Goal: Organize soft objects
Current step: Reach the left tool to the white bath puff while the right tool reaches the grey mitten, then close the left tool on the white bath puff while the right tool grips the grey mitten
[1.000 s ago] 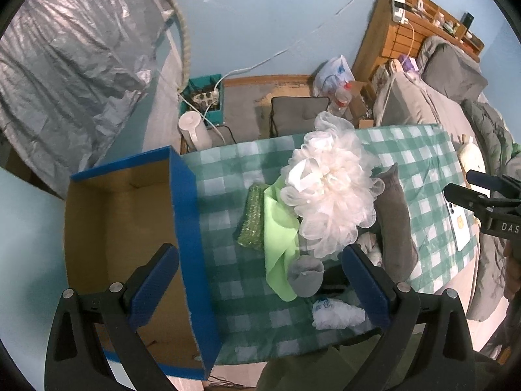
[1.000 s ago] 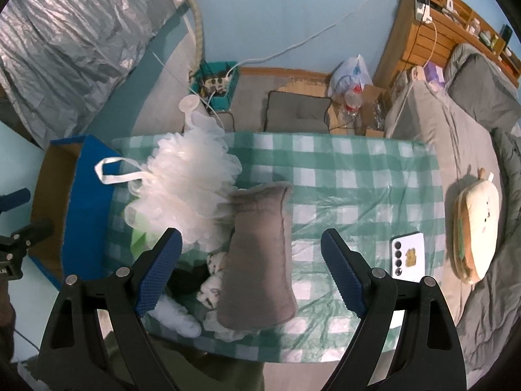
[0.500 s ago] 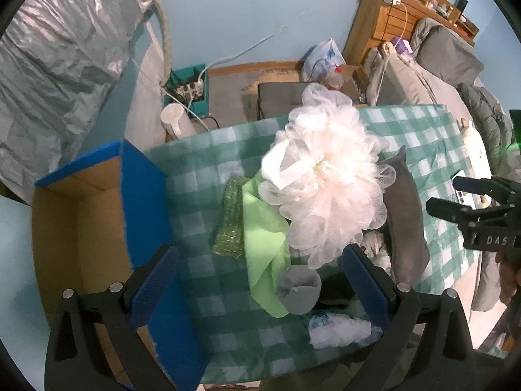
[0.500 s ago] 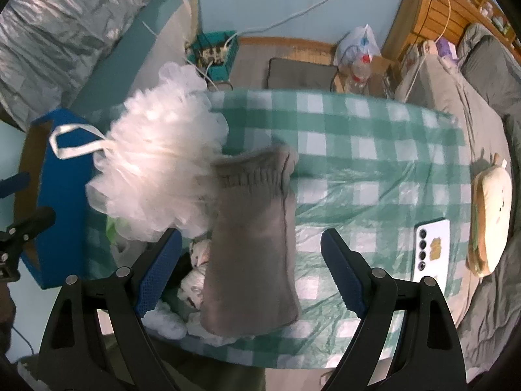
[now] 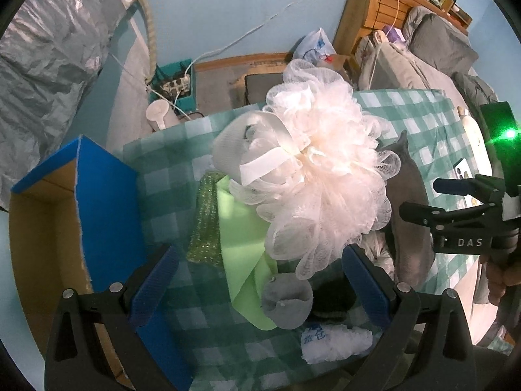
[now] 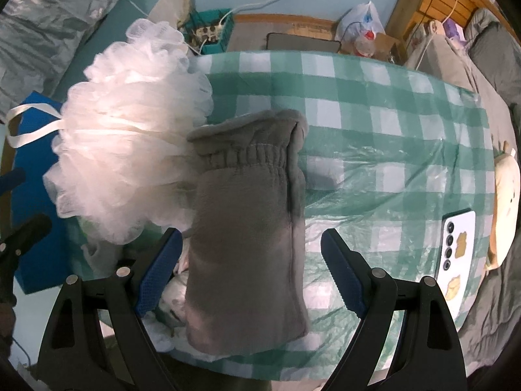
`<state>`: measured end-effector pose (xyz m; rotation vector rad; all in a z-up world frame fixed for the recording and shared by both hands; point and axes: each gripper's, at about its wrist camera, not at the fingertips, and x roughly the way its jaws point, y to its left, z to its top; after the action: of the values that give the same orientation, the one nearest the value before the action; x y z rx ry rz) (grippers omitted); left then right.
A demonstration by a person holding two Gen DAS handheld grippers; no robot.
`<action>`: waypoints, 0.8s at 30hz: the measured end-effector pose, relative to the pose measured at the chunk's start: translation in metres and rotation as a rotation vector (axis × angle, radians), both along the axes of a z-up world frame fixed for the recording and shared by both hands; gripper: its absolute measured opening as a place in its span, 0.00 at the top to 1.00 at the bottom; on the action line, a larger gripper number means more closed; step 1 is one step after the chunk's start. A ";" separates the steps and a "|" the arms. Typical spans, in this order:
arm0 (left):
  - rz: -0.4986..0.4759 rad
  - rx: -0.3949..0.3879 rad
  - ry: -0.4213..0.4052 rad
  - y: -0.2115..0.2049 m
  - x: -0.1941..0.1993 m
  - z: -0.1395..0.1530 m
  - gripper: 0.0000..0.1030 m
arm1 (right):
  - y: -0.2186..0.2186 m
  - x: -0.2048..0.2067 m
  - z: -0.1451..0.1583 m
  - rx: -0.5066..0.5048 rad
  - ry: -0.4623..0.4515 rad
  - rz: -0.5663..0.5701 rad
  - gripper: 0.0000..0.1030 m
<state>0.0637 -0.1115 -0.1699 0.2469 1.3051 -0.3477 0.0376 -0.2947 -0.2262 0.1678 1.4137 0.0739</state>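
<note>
A big white mesh bath pouf (image 5: 322, 176) (image 6: 130, 150) tops a heap of soft things on the green checked table (image 5: 169, 176). Under and around it lie a light green cloth (image 5: 242, 238), a glittery green sponge (image 5: 203, 224), a small grey sock (image 5: 286, 303), a white wrapped pack (image 5: 338, 342) and a long grey fleece pouch (image 6: 247, 247). My left gripper (image 5: 257, 280) hangs open above the heap's near side. My right gripper (image 6: 250, 267) is open with its fingers on either side of the grey pouch, not closed on it. A blue cardboard box (image 5: 107, 202) stands open at the table's left.
A white phone (image 6: 456, 247) lies near the table's right edge, beside a cream plush toy (image 6: 504, 208) on a grey bed. Behind the table are a floor cushion (image 6: 302, 42), a power strip in a teal crate (image 5: 174, 81) and a wooden shelf (image 5: 390, 9).
Both grippers have come down closer to the heap, so the pouf and the grey pouch look larger. The left view has shifted right, away from the box. Both stayed open.
</note>
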 end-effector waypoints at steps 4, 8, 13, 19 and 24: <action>0.004 -0.006 0.018 -0.002 0.003 -0.005 0.02 | 0.000 0.003 -0.009 -0.002 0.014 -0.003 0.17; 0.018 -0.009 0.030 -0.004 0.008 -0.009 0.02 | 0.001 0.006 -0.017 0.008 0.024 -0.007 0.17; 0.020 -0.028 0.041 -0.008 0.014 -0.009 0.02 | 0.004 0.008 -0.023 0.021 0.032 0.028 0.40; -0.003 -0.040 0.040 -0.023 0.017 -0.004 0.02 | -0.004 0.004 -0.019 0.023 0.015 0.058 0.74; -0.030 -0.022 0.031 -0.038 0.023 -0.004 0.02 | -0.018 -0.001 -0.010 0.043 -0.003 0.041 0.77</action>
<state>0.0868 -0.1493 -0.1743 0.2443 1.3283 -0.3925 0.0371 -0.3127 -0.2361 0.1744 1.4128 0.1381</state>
